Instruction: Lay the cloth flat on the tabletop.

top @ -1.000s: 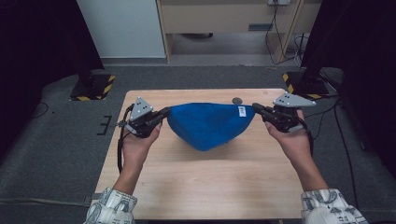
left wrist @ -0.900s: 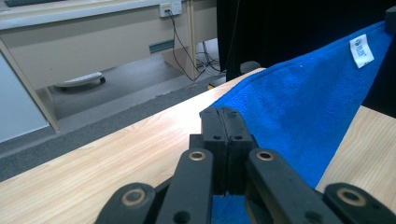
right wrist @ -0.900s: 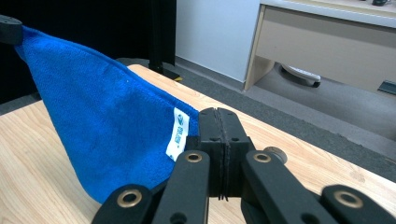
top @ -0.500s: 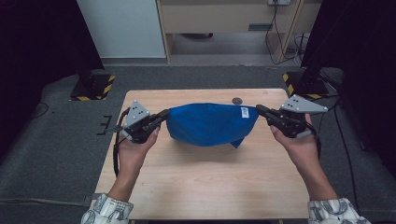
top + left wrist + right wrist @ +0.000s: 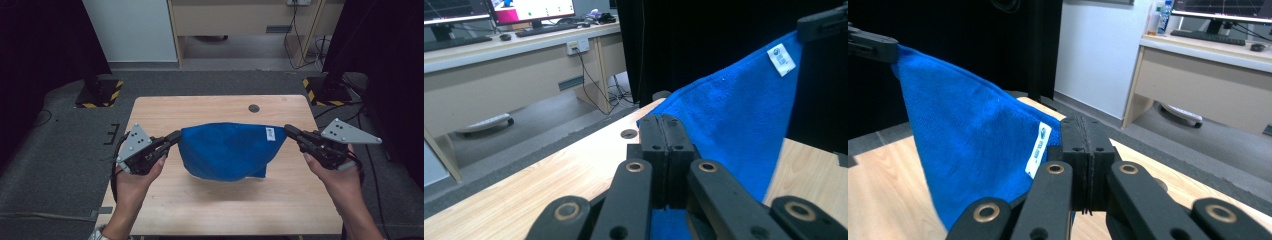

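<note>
Two grippers share one blue cloth (image 5: pixel 227 152), each pinching an opposite top corner so that the fabric hangs spread between them above the middle of the table (image 5: pixel 160 107). The left gripper (image 5: pixel 176 137), at nine o'clock from the cloth, has its fingers (image 5: pixel 654 150) pressed fully together on the corner; the right gripper (image 5: pixel 289 130), at three o'clock, has its fingers (image 5: pixel 1073 145) clamped the same way beside the small white label (image 5: pixel 1037 149). Holding the corners apart probably serves to stretch the top edge taut and let the rest drape open, ready for folding or laying flat. The cloth's long axis runs from nine to three o'clock across the table, and its loose lower edge sags toward six o'clock, apparently just clear of the wood, with a shadow beneath.
</note>
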{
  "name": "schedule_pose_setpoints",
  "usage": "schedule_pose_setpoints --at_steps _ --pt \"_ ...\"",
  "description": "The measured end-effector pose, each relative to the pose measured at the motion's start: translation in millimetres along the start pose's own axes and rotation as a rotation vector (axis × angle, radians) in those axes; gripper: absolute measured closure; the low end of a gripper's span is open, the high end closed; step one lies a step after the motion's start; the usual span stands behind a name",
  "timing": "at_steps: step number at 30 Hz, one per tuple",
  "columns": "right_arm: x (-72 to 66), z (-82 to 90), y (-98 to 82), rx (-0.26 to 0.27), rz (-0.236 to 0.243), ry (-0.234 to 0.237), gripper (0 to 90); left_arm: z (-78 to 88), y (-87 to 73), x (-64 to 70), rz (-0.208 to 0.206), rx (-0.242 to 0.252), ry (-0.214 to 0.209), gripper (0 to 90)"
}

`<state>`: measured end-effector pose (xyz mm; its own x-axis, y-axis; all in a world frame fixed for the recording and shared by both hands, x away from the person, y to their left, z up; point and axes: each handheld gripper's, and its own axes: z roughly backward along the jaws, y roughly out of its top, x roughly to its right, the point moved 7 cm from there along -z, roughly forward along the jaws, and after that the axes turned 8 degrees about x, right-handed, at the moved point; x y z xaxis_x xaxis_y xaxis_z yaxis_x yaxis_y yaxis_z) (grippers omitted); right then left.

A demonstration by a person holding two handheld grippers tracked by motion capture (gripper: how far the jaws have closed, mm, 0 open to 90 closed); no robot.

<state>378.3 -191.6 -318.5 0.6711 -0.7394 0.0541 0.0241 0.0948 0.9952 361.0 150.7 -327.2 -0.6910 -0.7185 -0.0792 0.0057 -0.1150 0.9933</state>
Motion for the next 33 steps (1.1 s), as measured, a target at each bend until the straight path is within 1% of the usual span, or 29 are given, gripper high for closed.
schedule_pose_setpoints --at_steps 2,4,6,7,9,12,16,18,21,24,26,30,33 --pt "-2.4 3.5 1.8 0.000 -0.016 0.008 89.9 -0.7 -0.8 1.3 -0.003 -0.011 -0.002 89.6" --pt "-1.0 0.2 -2.3 -0.027 -0.008 0.005 89.9 -7.1 -6.6 -1.9 -0.002 -0.035 0.006 89.7" --pt "4.6 -8.5 -11.4 -0.062 -0.006 -0.008 89.9 -15.2 -13.1 -8.0 0.002 -0.047 0.016 89.6" --pt "7.3 -12.3 -15.8 -0.075 -0.008 -0.010 89.9 -21.2 -18.7 -12.4 0.015 -0.058 0.017 89.7" --pt "16.0 -25.4 -29.4 -0.112 -0.006 -0.028 89.9 -31.5 -27.5 -21.5 0.031 -0.069 0.025 89.7" --pt "26.9 -42.3 -45.6 -0.143 -0.016 -0.033 89.9 -45.7 -41.1 -34.4 0.049 -0.093 0.042 89.6" --pt "38.3 -61.4 -62.6 -0.164 -0.038 -0.039 89.9 -60.3 -56.4 -45.4 0.059 -0.118 0.063 89.6" --pt "42.7 -69.3 -69.8 -0.176 -0.047 -0.044 89.9 -65.8 -63.3 -48.9 0.071 -0.127 0.070 89.6" --pt "48.7 -80.6 -79.1 -0.189 -0.062 -0.047 89.9 -71.8 -72.4 -53.3 0.078 -0.137 0.079 89.6" --pt "52.8 -86.3 -83.5 -0.194 -0.066 -0.052 89.9 -75.1 -77.8 -55.4 0.093 -0.142 0.083 89.6" --pt "55.4 -90.0 -86.0 -0.200 -0.072 -0.056 89.9 -77.8 -80.6 -57.0 0.090 -0.149 0.086 89.6" --pt "59.5 -97.4 -89.3 -0.209 -0.071 -0.062 89.9 -83.9 -85.6 -62.5 0.093 -0.157 0.096 89.6" --pt "61.7 -103.6 -91.4 -0.215 -0.071 -0.066 89.9 -89.2 -91.6 -67.8 0.103 -0.168 0.107 89.6"
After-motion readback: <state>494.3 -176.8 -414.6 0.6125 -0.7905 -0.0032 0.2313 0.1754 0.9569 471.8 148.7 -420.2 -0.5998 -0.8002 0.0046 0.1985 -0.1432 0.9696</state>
